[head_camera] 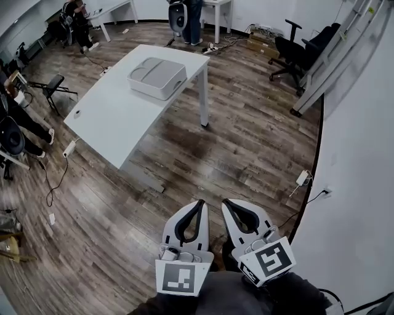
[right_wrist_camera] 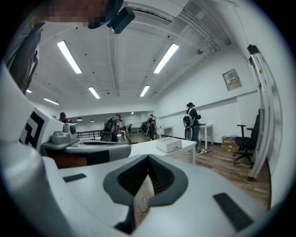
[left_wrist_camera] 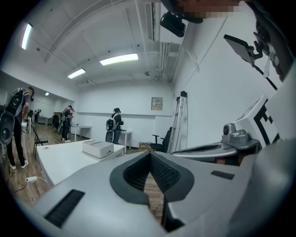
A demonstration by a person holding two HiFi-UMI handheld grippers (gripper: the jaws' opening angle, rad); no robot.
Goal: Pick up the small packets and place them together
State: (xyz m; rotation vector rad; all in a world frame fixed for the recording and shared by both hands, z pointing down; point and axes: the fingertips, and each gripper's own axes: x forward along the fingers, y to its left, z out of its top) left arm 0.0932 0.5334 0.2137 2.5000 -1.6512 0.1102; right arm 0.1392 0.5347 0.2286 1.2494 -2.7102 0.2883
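Fingers (left_wrist_camera: 132, 178) of my left gripper (head_camera: 199, 204) and right gripper (head_camera: 226, 203) are both clenched empty, side by side above the wooden floor (head_camera: 246, 141). The white counter (head_camera: 104, 123) farther ahead carries a lidded white box (head_camera: 157, 77); I cannot tell where the small packets are.

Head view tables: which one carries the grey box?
The large table mid-room; the box sits near its far end. The other tables stand by the far wall.
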